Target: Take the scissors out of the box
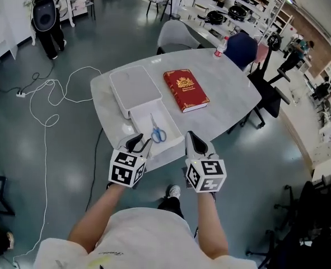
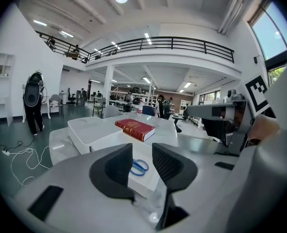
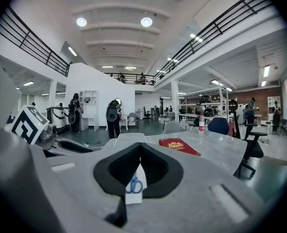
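The scissors, blue-handled, lie flat in the open white box, handles toward the person and blades pointing to 12 o'clock. The box sits at the near edge of the grey table. Its lid lies touching it at 11 o'clock. A red book lies at 1 o'clock from the box, apart from it. A bottle stands at the table's far edge.

The left hand-held gripper hangs just off the table edge at 7 o'clock from the scissors, touching neither the box nor the scissors. In the left gripper view its jaws stand apart with nothing between them; the scissors show through the gap, farther off in the box.

The right hand-held gripper is at 4 o'clock from the scissors, beside the box's near right corner and apart from it. In the right gripper view its jaws meet at the tips and hold nothing. The scissors show through the wedge-shaped gap behind the tips.

On the floor at 9 o'clock from the table lies a looped white cable. A person stands at 10 o'clock, well away. Chairs stand round the far side.
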### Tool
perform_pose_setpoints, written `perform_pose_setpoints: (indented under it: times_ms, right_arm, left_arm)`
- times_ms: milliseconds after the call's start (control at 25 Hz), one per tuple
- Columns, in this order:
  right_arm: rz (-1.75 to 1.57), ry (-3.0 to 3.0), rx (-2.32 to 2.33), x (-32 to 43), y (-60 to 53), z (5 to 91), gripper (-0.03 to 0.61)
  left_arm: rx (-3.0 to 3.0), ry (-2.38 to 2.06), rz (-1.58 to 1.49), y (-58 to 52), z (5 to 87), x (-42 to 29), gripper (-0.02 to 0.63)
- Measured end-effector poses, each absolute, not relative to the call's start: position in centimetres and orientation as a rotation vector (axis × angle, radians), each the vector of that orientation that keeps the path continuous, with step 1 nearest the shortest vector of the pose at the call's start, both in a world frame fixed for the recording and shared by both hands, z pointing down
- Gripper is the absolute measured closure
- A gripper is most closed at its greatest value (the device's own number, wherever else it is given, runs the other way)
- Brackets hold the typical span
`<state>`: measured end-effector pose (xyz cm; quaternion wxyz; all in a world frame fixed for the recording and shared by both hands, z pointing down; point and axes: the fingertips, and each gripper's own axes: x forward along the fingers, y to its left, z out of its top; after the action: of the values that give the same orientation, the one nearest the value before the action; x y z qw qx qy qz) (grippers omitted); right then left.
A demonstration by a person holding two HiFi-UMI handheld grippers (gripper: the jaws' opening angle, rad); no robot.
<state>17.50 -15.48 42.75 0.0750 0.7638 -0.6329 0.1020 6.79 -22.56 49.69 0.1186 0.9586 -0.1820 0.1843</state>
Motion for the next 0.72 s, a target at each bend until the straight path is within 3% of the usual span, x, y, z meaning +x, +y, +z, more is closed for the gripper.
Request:
perform_pose_setpoints:
  times_ms: [720]
  right_arm:
    - [0.373,-2.241,1.839,25.8,-23.9,46.5,0.572]
  left_arm:
    - [2.458,-0.908,0.796,-24.8,56.5,13.7,0.494]
